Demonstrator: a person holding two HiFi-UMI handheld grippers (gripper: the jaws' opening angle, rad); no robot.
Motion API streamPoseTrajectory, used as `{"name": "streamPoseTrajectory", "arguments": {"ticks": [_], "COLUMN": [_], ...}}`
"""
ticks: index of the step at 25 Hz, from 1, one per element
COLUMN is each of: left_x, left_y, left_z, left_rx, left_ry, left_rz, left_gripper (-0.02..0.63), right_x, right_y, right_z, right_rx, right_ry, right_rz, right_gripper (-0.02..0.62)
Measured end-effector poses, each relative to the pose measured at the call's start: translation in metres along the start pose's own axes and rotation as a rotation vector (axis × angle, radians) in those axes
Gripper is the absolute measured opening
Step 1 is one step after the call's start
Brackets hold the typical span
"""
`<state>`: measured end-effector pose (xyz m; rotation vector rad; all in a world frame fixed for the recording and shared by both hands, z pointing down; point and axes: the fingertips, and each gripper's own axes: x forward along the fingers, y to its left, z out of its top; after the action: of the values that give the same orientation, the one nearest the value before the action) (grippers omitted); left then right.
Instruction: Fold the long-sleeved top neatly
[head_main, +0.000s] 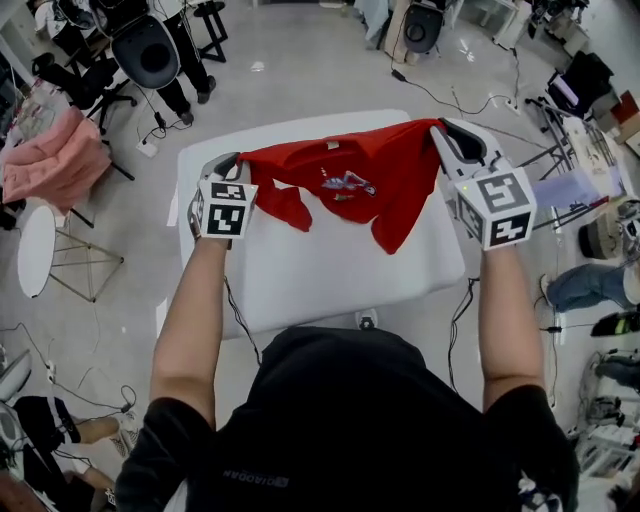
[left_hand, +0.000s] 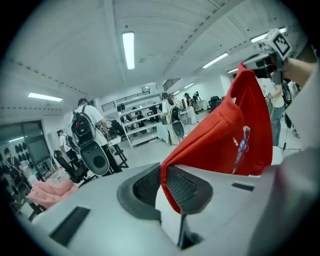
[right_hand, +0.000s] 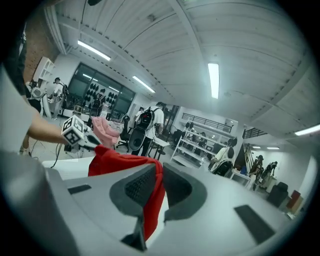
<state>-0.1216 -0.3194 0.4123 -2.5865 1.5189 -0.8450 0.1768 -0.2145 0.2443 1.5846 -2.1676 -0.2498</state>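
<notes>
- Presently, the red long-sleeved top (head_main: 350, 180) hangs in the air above the white desk (head_main: 330, 285), stretched between the two tools, with its small printed motif (head_main: 347, 183) turned towards the person.
- The left tool (left_hand: 162, 182) is clenched on the garment: a fold of red cloth sits pinched between its pads at the top's left corner.
- The right tool (right_hand: 159, 187) is likewise clenched on the red cloth at the opposite corner, with fabric trailing down out of the grip.
- The upper edge runs fairly taut from one tool to the other. Below it the cloth sags unevenly, with one bunched lobe (head_main: 285, 207) near the left tool and a longer point (head_main: 393, 232) towards the right. Whether the lowest part touches the desk cannot be told.
- Judgement on the step: the top is being held up and spread before laying out. No fold is visible yet, so the task is at an early stage.
- Judgement on the next move: lower the garment flat onto the bare desk with both tools level and the edge under tension, then free the sleeves.
- Risk noted: the bunched portions may tuck under the body on landing and need smoothing.
</notes>
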Motion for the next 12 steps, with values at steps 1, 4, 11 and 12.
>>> {"name": "streamPoseTrajectory", "arguments": {"ticks": [1,4,11,12], "left_x": [-0.007,-0.028,-0.077,-0.087], "left_y": [0.014,0.047,0.073,0.077], "left_z": [0.009,0.036,0.103,0.112], "left_rx": [0.001,0.044,0.192,0.202], "left_ry": [-0.019,-0.074,-0.172,-0.182], "left_rz": [0.012,0.042,0.107,0.121], "left_gripper": [0.034,0.034,0.034,0.034], "right_x": [0.002,0.008,0.006,0.005], "right_y": [0.002,0.006,-0.009,-0.011], "right_z": [-0.005,-0.015,-0.015,-0.007], "right_rx": [0.001,-0.002,-0.066,-0.076], "right_ry": [0.006,0.021,0.005,-0.003], "right_rz": [-0.005,-0.019,-0.038,-0.031], "right_gripper": [0.046,0.046,0.044,0.044]}}
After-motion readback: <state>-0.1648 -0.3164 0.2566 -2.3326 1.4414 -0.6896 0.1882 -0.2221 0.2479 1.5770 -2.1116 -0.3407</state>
